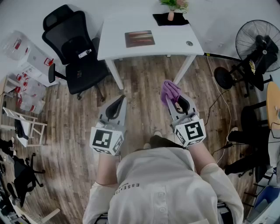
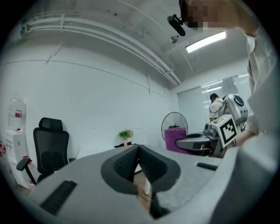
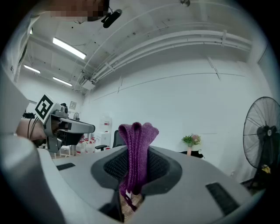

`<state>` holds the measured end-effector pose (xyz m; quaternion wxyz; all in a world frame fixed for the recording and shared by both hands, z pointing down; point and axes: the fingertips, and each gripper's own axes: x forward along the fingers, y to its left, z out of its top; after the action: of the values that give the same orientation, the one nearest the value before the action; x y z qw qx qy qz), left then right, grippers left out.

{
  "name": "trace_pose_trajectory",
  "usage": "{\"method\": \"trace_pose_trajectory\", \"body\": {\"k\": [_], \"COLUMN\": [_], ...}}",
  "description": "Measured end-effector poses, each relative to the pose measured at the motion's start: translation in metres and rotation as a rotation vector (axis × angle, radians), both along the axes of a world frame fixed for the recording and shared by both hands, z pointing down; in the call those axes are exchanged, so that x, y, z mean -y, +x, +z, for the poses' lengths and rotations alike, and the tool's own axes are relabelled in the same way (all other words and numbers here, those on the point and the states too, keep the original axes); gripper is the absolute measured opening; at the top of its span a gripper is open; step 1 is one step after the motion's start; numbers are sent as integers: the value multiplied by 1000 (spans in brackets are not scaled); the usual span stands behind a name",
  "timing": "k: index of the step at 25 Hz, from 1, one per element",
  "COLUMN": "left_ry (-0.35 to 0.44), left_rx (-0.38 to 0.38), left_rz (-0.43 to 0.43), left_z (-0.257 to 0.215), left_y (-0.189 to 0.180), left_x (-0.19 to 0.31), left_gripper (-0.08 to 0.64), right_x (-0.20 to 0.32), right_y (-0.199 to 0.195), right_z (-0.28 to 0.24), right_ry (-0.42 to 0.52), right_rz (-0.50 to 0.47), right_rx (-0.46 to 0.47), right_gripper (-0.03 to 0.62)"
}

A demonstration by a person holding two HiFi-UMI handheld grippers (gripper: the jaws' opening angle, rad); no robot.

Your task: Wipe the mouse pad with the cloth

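Head view: I see both claws held over the wooden floor (image 1: 144, 78), short of the white surface (image 1: 175, 41). My left claw (image 1: 123, 98) is closed to a narrow point and carries nothing. My right claw (image 1: 169, 99) pinches the purple cloth (image 1: 169, 90), which bunches up beyond its tips. The mouse pad (image 1: 139, 38), a reddish-brown rectangle, lies flat near the middle of the surface, well apart from both claws. A potted plant (image 1: 173, 6) stands on a black mat (image 1: 164, 19) at the far edge. A black office chair (image 1: 74, 48) sits left of the surface, and a floor fan (image 1: 258, 41) stands off to the right.

Left gripper view: the two ribbed pads meet with no gap and nothing between them. The right claw shows at the right side with the cloth poking out of it.

Right gripper view: the jaws are clamped on the folded cloth, which stands up above the pads while a loose end hangs below them.
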<state>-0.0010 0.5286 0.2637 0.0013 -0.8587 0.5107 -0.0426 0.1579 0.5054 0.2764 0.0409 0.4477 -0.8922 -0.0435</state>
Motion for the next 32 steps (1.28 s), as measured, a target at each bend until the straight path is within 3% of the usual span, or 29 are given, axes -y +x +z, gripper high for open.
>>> {"method": "trace_pose_trajectory", "body": {"k": [13,19,25,32], "left_ry": [-5,-23,-26,-30], "left_rx": [-11,-5,7,27], "left_rz": [-33,-62,-120,-215], "left_z": [-1,11,21,18], "left_y": [-9,-16,-31,-37], "left_x": [-14,-6,39,141], "left_gripper": [0,0,0,0], "right_x": [-12,6,65,181], "right_y": [-3,-6,-16,-27], "right_z": [-3,15,29,30], "right_ry": [-18,-62,-80,-84], "right_rz": [-2,-15,-47,-156], "right_rx": [6,37,51,35], "right_gripper": [97,97,97,97]}}
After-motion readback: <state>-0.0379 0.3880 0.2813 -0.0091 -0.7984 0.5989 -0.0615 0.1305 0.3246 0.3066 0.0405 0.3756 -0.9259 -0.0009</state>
